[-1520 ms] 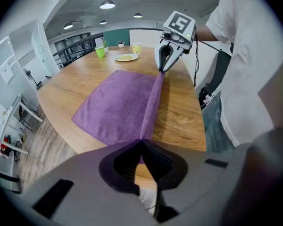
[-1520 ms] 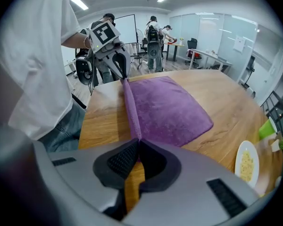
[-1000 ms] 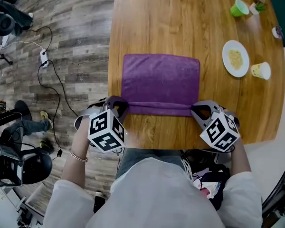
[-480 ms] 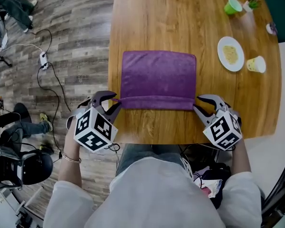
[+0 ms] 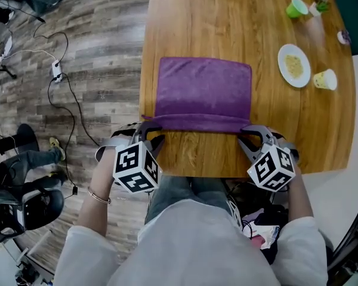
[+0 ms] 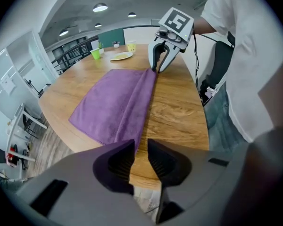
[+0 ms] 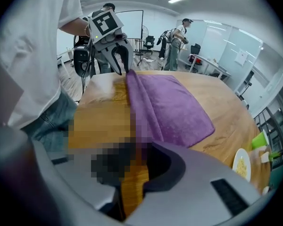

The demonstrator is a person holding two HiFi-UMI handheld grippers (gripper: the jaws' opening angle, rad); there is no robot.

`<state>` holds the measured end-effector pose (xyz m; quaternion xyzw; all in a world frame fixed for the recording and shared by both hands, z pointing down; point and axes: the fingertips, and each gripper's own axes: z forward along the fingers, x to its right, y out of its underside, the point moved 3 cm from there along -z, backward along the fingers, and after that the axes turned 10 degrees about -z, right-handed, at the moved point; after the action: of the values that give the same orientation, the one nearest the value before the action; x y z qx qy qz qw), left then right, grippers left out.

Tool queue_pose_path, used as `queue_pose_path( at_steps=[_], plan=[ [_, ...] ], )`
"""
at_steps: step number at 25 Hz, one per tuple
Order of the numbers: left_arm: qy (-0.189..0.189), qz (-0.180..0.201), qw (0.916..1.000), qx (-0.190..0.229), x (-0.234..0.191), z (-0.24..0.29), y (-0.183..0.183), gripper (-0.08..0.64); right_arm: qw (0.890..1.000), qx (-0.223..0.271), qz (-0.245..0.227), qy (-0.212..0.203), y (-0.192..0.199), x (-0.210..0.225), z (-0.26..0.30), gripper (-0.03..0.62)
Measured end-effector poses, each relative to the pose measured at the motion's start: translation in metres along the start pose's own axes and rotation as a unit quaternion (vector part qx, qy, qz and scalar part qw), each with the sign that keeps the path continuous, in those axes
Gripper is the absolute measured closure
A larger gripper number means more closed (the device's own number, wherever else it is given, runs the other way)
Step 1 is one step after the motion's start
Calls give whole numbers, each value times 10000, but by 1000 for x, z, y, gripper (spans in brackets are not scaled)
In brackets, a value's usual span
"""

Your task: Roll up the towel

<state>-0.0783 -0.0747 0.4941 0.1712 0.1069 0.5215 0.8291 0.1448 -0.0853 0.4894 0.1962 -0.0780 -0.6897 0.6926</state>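
Head view: wooden table (image 5: 227, 16) seen from above, purple towel (image 5: 203, 88) laid flat on it, spread away from both grippers toward the table's middle. Towel surface looks plush, uniformly purple and mostly smooth, with three edges lying flat. The edge nearest the grippers is turned over into a narrow rolled band (image 5: 197, 123) that runs straight from one gripper to the other, with a small tip poking out past the left corner.

Left gripper (image 5: 150, 134) is placed at the band's left end and points steeply down. In the left gripper view, its jaws (image 6: 140, 145) are seen a narrow gap apart and have just been closing. Bare wood shows between the pads, and the band's end is at the tips, not pinched.

Right gripper (image 5: 252, 137) is placed at the band's right end. In the right gripper view, its jaws (image 7: 139, 149) are partly masked, slightly apart and also just been closing, with wood in the gap and the band reaching the tips.

A plate (image 5: 294, 65) with food, a yellow cup (image 5: 326, 79) and a green cup (image 5: 297, 8) are seen well beyond the right gripper.
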Motion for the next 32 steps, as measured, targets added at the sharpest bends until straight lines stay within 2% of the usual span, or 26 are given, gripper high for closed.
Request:
queue_pose_path(
  at_steps=[8,12,13,14,21,28,32],
  plan=[
    [66,210,9996,-184,-8,17,0,482,9998,-90,-162,70,6,5,11,555],
    [146,162,9996,-180,-9,18,1,486,9998,-65,-114,127,7,5,12,572],
    [113,141,9997,-155,-10,18,1,490,9999,-53,-85,134,7,5,12,574],
    [62,124,9998,-132,-11,19,1,526,9999,-36,-49,142,7,5,12,576],
    [-6,72,9999,-88,-8,15,2,541,9999,-50,-40,103,7,0,10,581],
    [340,-37,9993,-144,23,-2,9,541,9993,65,227,-298,7,-35,-3,581],
    [521,-124,9983,-227,25,-10,8,541,9986,187,406,-286,3,-35,-17,581]
  ],
)
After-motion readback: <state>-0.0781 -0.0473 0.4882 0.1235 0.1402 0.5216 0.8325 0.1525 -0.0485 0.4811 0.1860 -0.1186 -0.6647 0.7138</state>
